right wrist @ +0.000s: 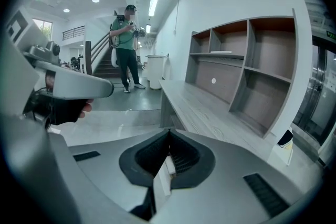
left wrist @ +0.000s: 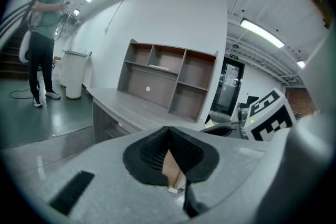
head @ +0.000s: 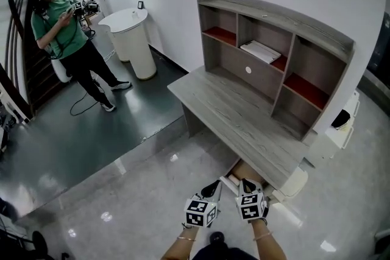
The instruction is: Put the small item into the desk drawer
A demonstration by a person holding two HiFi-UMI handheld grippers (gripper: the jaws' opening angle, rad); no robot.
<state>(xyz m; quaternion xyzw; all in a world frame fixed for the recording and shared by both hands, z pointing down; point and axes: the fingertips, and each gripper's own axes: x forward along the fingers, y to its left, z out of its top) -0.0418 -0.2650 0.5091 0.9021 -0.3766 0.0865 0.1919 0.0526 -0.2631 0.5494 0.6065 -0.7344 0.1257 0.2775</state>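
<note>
Grey wood-grain tabletop (head: 231,109) carries a shelf unit (head: 274,33) with red-lined compartments; white papers (head: 261,50) lie in the middle one. Under the tabletop's front edge the drawer (head: 244,170) stands open, its tan inside showing.

The left gripper (head: 214,187) and right gripper (head: 247,184) are side by side just in front of that opening, pointing into it. A white piece (head: 228,182) sits at the drawer's near edge between their tips. Whether it is the small item cannot be told.

In the left gripper view the left gripper's (left wrist: 168,131) jaws are pressed together. In the right gripper view the right gripper's (right wrist: 168,135) jaws are likewise pressed together, pinching nothing.

A person (head: 64,27) stands well apart on the dark floor (head: 73,137).
</note>
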